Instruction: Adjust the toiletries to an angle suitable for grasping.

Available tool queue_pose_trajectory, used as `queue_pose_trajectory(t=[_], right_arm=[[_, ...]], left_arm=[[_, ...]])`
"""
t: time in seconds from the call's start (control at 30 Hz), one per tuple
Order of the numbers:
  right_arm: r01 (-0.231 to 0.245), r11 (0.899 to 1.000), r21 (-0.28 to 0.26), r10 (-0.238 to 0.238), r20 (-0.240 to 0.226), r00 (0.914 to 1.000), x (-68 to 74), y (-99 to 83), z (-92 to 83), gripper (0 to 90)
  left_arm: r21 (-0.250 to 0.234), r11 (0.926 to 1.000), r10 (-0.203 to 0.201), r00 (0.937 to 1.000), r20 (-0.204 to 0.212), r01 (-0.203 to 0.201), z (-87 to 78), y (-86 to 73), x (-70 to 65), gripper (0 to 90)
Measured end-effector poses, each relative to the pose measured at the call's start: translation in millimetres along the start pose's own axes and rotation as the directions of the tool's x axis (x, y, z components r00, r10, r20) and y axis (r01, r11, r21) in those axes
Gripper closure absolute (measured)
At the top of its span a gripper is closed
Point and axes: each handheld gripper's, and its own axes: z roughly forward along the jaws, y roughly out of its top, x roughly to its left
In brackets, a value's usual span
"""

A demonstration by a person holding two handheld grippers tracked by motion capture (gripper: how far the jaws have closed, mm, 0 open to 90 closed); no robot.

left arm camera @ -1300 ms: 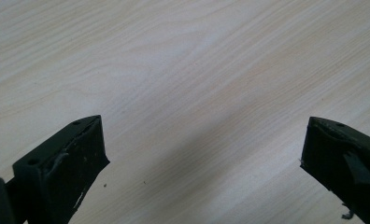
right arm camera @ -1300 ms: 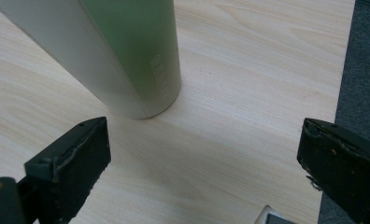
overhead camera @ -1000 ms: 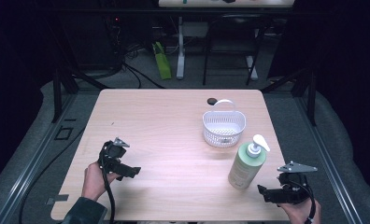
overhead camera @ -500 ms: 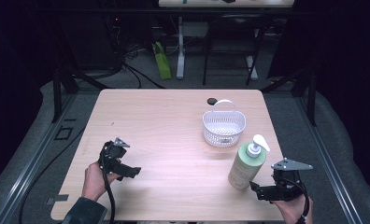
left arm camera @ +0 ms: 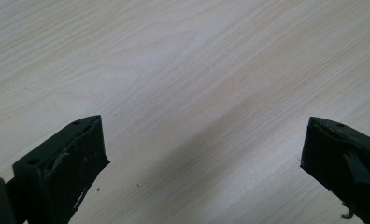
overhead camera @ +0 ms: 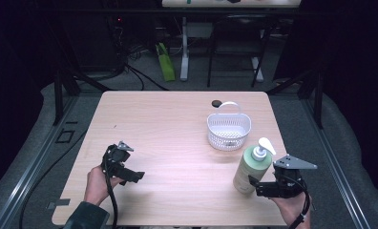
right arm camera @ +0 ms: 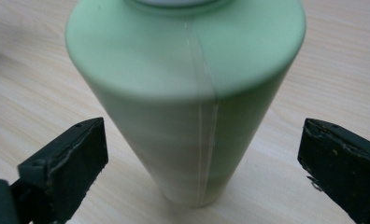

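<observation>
Since a second ago the right gripper [overhead camera: 254, 183] has slid in from the table's near right corner toward the green pump bottle [overhead camera: 250, 168], and its jaw tips now sit just beside the bottle's base; the left gripper [overhead camera: 135, 175] has stayed where it was. From the right gripper view, the jaws of the right gripper [right arm camera: 199, 158] stand wide apart, one on either side of the bottle [right arm camera: 183, 93], with clear gaps to its wall, so nothing is clasped yet. That bottle stands upright on the wooden table [overhead camera: 163, 129], near the right front edge, its white pump head on top. Just behind the bottle, farther from the person, sits the white basket [overhead camera: 228, 130] with its handle raised, close to the bottle but apart from it. A small dark round thing [overhead camera: 216, 102] lies on the table just beyond the basket. Well to the left of the bottle, the left gripper is held low over bare wood, and its own view shows its jaws [left arm camera: 199, 154] spread wide with only the table [left arm camera: 183, 70] between them
</observation>
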Motion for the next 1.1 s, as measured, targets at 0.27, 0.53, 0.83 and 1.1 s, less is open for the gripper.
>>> queue_pose_trajectory(t=[0.27,0.53,0.83,1.1], right_arm=[[0.018,0.999,-0.037,-0.018,-0.004,0.9998,5.6,7.5,4.6,9.3],[0.047,0.998,-0.051,-0.046,0.013,0.9988,9.7,8.7,6.9,11.9],[0.059,0.996,-0.064,-0.058,0.013,0.9982,7.5,10.5,12.0,12.2],[0.070,0.995,-0.072,-0.069,0.007,0.9976,4.5,14.2,18.3,12.3]], left_arm=[[0.003,1.0000,0.000,1.0000,0.001,0.000,0.6,0.0,-0.5,0.0],[0.005,1.0000,-0.001,1.0000,0.004,0.000,0.1,-0.2,0.5,0.0],[0.007,1.0000,0.002,1.0000,0.002,-0.002,0.5,0.0,-0.6,0.0],[0.011,0.9999,0.003,1.0000,0.000,-0.003,0.5,-0.4,0.3,0.0]])
